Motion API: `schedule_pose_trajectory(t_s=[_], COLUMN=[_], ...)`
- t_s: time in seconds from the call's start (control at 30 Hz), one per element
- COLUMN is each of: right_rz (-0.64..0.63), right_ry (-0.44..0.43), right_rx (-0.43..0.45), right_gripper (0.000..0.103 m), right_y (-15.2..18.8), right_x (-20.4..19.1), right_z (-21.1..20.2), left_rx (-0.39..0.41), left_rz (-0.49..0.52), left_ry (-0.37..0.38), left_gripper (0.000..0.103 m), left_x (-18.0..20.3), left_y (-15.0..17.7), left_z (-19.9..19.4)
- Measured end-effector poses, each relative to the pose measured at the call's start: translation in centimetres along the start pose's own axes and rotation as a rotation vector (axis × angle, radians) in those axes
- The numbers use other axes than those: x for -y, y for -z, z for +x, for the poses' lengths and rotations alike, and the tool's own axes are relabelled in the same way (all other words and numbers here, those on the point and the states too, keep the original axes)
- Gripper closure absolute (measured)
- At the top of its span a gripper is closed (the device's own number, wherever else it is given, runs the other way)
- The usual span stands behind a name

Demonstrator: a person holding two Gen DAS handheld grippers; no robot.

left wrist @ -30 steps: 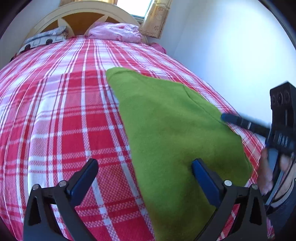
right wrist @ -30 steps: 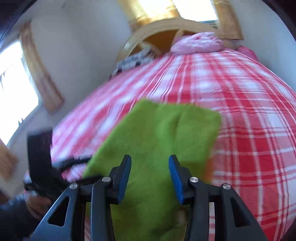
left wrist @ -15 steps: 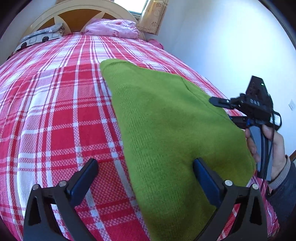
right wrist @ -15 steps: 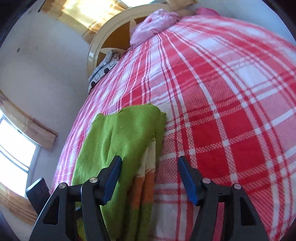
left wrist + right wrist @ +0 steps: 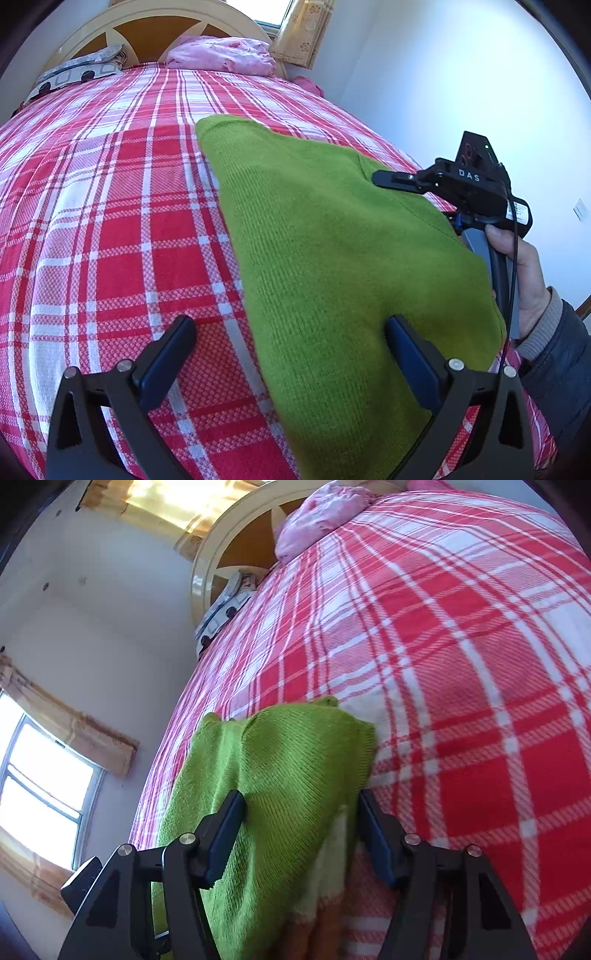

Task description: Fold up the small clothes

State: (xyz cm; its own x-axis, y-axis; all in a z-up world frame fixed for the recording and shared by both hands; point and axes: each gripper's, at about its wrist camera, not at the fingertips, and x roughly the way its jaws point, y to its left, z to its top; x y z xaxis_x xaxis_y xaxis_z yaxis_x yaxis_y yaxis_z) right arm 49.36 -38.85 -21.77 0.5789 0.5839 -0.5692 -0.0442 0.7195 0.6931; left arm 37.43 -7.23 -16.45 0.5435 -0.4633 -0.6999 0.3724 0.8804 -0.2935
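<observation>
A green knit garment point(image 5: 325, 240) lies folded on the red plaid bedspread point(image 5: 110, 221). My left gripper point(image 5: 290, 325) hovers open and wide over its near end; the right finger is above the cloth, the left finger above bare bedspread. A hand holds my right gripper point(image 5: 388, 179) at the garment's right edge. In the right wrist view the right gripper point(image 5: 301, 799) is open and straddles a raised fold of the green garment point(image 5: 295, 760), where a cream and orange striped band point(image 5: 328, 878) shows. The pads sit beside the cloth without pinching it.
A cream and wood headboard point(image 5: 155, 26) stands at the far end, with a pink bundle point(image 5: 221, 55) and a grey patterned pillow point(image 5: 81, 70) before it. A white wall point(image 5: 461, 74) runs along the right side of the bed. Windows with curtains point(image 5: 48, 790) are on the other side.
The right gripper rolled, dropped and came in over the garment's right edge, its jaws wider than a second ago and now astride a fold. The left gripper stayed put.
</observation>
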Motion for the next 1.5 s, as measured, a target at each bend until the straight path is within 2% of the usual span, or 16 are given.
schedule_pose_trajectory(t_s=[0.07,0.1,0.13,0.2,0.47,0.57,0.63,0.73,0.8,0.87,1.23,1.5], right_rz=[-0.016,-0.019,-0.024,-0.046,-0.114,-0.144,-0.182,-0.216,-0.221,-0.236,-0.288,-0.263], right_ry=[-0.023,-0.032,-0.033,-0.026,0.016,0.038,0.028,0.0,0.014,0.021,-0.014,-0.068], right_rx=[-0.008,-0.016,-0.024,-0.025,0.003,0.019,0.043,0.072,0.077,0.086,0.129,0.108], right_gripper=[0.044,0.052,0.055,0.059,0.061,0.064,0.068,0.069,0.07,0.07,0.071,0.072], right_y=[0.2,0.2,0.2,0.4,1.0,1.3,1.7,2.3,2.4,2.6,6.6,10.0], right_x=[-0.2,-0.2,-0.2,-0.5,-1.2,-1.7,-2.3,-2.9,-3.0,-3.3,-7.3,-10.4], right_z=[0.3,0.4,0.7,0.9,1.0,0.6,0.1,-0.8,-0.8,-1.0,-3.5,-4.6], left_rx=[-0.002,-0.002,-0.002,-0.002,-0.017,-0.021,-0.019,-0.012,0.007,0.013,0.043,0.041], left_rz=[0.005,0.006,0.007,0.004,0.045,0.072,0.08,0.055,0.029,0.022,0.114,0.089], left_ry=[0.0,0.0,0.0,0.006,0.019,0.092,0.07,0.069,0.075,0.076,0.03,0.0], left_gripper=[0.0,0.0,0.0,0.0,0.001,0.027,0.028,0.039,0.053,0.057,0.061,0.062], left_x=[0.1,0.1,0.1,0.0,0.8,1.5,1.8,1.7,1.5,1.5,3.0,2.9], left_y=[0.0,0.0,-0.1,-0.1,-0.3,-0.1,0.1,0.2,0.1,0.3,2.9,5.2], left_z=[0.0,0.1,0.1,0.2,0.5,0.1,-0.1,-0.5,-1.1,-1.7,-6.1,-8.8])
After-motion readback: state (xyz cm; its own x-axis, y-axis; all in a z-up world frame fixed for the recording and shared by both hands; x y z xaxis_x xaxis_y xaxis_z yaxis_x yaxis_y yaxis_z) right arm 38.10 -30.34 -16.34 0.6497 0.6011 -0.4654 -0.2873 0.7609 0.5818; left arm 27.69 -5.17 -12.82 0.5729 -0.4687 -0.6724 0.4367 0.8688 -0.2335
